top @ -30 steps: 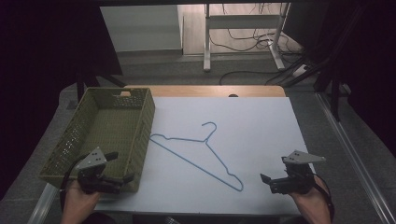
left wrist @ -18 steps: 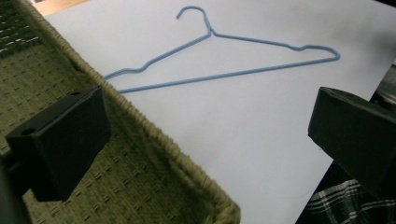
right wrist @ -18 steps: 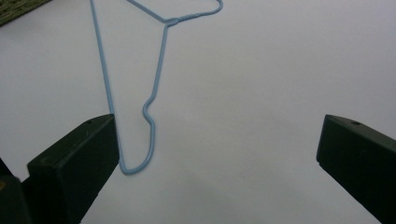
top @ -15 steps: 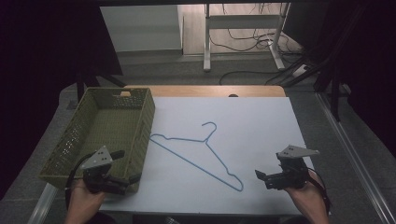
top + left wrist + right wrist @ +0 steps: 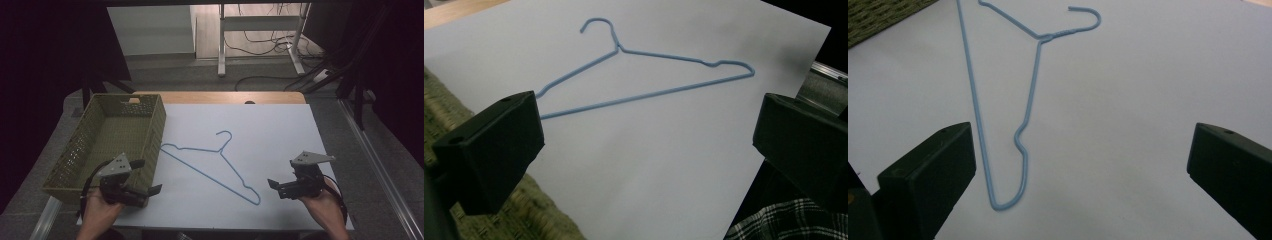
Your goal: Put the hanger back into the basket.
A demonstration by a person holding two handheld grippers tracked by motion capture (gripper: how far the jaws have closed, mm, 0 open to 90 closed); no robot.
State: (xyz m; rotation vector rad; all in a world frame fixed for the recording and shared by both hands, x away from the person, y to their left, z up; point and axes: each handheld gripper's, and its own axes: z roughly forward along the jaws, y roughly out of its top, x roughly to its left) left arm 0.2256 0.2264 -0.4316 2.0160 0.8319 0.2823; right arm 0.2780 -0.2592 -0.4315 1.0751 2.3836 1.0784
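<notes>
On the desk [image 5: 280, 125], we keep both hand-held grippers wide; right hand-held gripper [image 5: 280, 186] should straddle the blue hanger [image 5: 210, 162]'s near corner squarely.

In the left gripper view, the near jaw hides one shoulder end of the blue wire hanger [image 5: 664, 75]. In the right gripper view, the top edge cuts off its far shoulder. The woven basket [image 5: 883, 15] is likewise cropped.

Lab or test room, staged for recording. A white sheet [image 5: 280, 145] covers the wooden table [image 5: 215, 97] at frame centre, with dark curtains [image 5: 45, 55] at upper left and right. At top centre, loose cables [image 5: 260, 30] trail on the floor beneath a white metal frame [image 5: 260, 22].
</notes>
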